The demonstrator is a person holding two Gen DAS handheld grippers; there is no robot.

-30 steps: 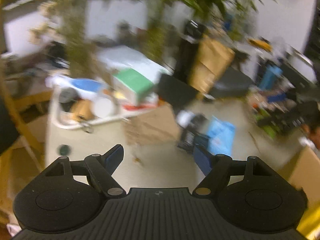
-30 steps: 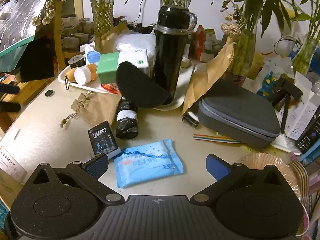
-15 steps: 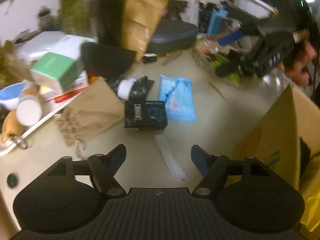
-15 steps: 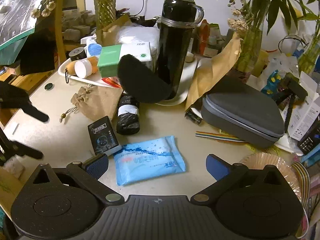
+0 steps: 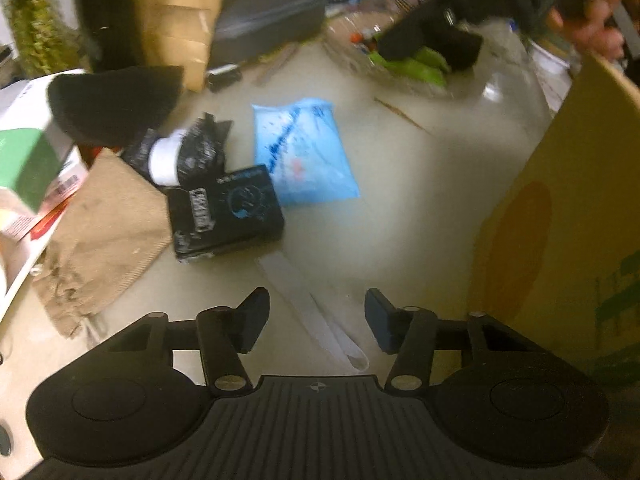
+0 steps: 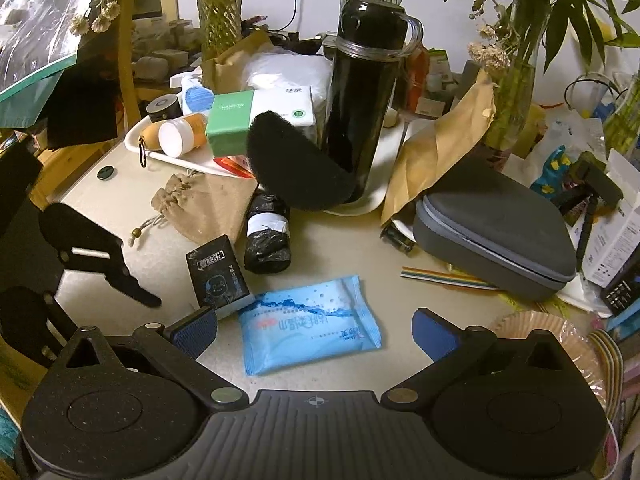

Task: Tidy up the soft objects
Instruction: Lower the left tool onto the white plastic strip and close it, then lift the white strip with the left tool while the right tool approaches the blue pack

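left gripper [image 5: 316, 316]: its jaws are closing, with a gap between the blue pads; a thin pale strip [image 5: 316, 316] lies on the table below that gap, and neither pad presses on it. It points steeply down at the table edge, which I take as lining up for a pick.
right gripper [image 6: 314, 330]: spread wide and holding nothing; it hangs over the near end of the blue wipes pack [image 6: 310, 330], the pack lying between and just ahead of the two pads, none touching it. That looks like a staging pose.
blue wipes pack, place: flat on the beige table [image 6: 340, 248], just beside the small black box [image 6: 218, 276], whose corner it touches or nearly touches.
blue wipes pack, long axis: in the right wrist view it runs left to right with the right end tipped slightly away, roughly across the right gripper's line, so the pads would close along its length, not its width.
other soft things: a tan drawstring pouch [image 6: 200, 208] lies flat with its gathered mouth and cord toward the left; a rolled black bag [image 6: 267, 240] lies beside it, pointing away from the camera.
cardboard box [image 5: 568, 220]: its yellow flap stands right of the left gripper; probably the bin for the soft items.
view caveat: the left wrist view is blurred, so what the pale strip is made of cannot be told.
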